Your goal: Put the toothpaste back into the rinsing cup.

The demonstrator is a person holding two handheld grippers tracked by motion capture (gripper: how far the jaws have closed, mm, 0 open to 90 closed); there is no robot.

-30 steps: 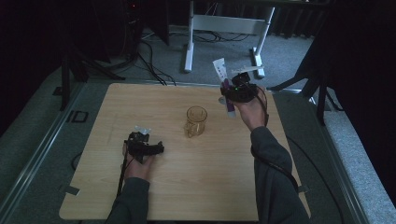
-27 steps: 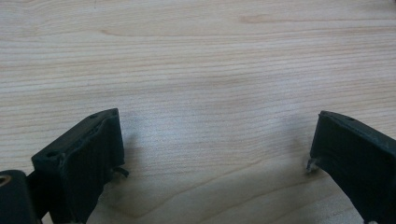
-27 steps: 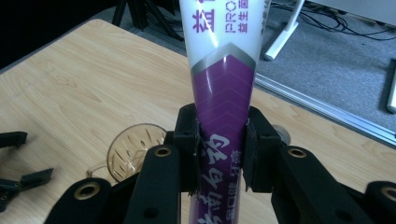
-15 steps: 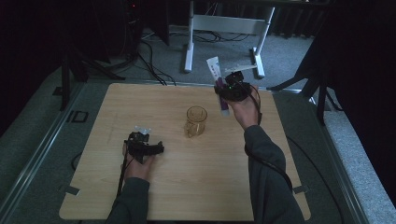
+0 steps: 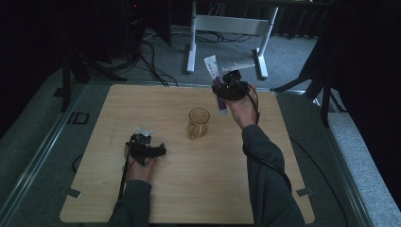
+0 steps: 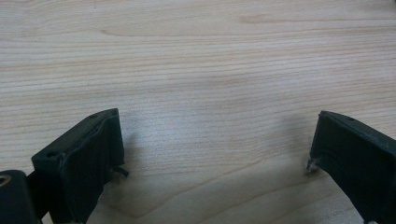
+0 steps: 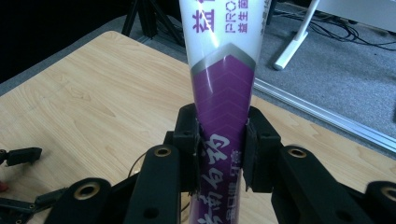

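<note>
The right gripper (image 7: 220, 149) has its jaws clamped on a purple-and-white tube (image 7: 221, 88) — held in the air just beyond the glass mug (image 5: 198, 122), on its right. Nearer than the mug and to its left, the left gripper (image 6: 215, 154) rests low over the wooden table (image 5: 161, 189), jaws wide apart.

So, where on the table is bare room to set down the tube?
Bare wood lies left of the cup, beyond the left gripper, and along the near edge of the table. It is crowded between the cup and the tube in the right gripper.
</note>
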